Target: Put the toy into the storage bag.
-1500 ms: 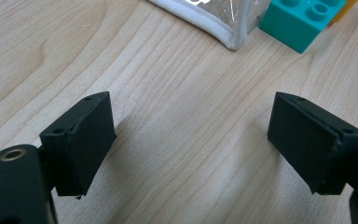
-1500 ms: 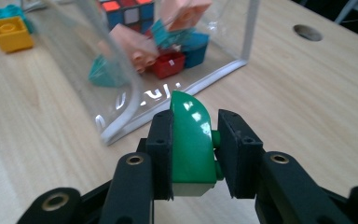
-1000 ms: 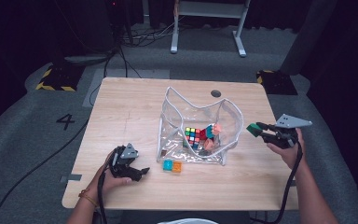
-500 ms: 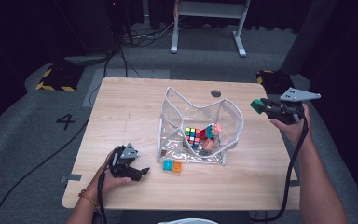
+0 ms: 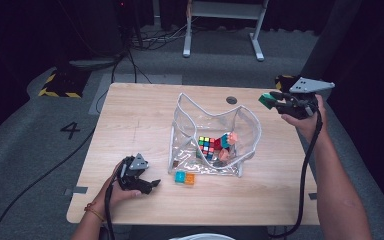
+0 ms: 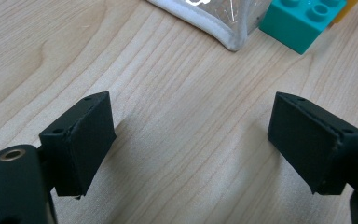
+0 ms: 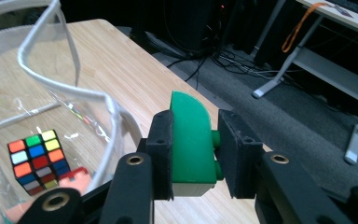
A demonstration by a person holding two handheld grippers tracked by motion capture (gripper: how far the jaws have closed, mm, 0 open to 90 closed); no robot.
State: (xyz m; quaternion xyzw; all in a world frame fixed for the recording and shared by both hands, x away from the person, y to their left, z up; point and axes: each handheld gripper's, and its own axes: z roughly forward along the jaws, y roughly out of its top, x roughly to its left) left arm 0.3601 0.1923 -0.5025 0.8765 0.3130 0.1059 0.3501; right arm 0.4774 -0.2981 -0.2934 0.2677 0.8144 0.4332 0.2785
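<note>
A clear plastic bag [image 5: 215,131] with a white rim stands open in the middle of the table. Inside it lie a colour cube [image 5: 207,145] [image 7: 37,161] and pink and blue pieces [image 5: 226,144]. My right gripper [image 5: 270,99] [image 7: 195,144] is raised above the table's right edge, beside the bag's rim, shut on a green brick [image 7: 191,140] [image 5: 266,99]. A teal brick [image 5: 180,176] [image 6: 303,23] and an orange brick [image 5: 190,178] lie on the table in front of the bag. My left gripper [image 5: 150,185] [image 6: 200,144] rests low on the wood, left of those bricks, open with nothing between its jaws.
The wooden table [image 5: 130,120] has a round dark grommet [image 5: 231,100] behind the bag. A metal stand [image 5: 225,30] and cables are on the floor beyond. A white rounded object [image 5: 195,237] shows at the table's near edge.
My right gripper has risen and moved farther away toward the back right, carrying the green brick. The left gripper has stayed put.
</note>
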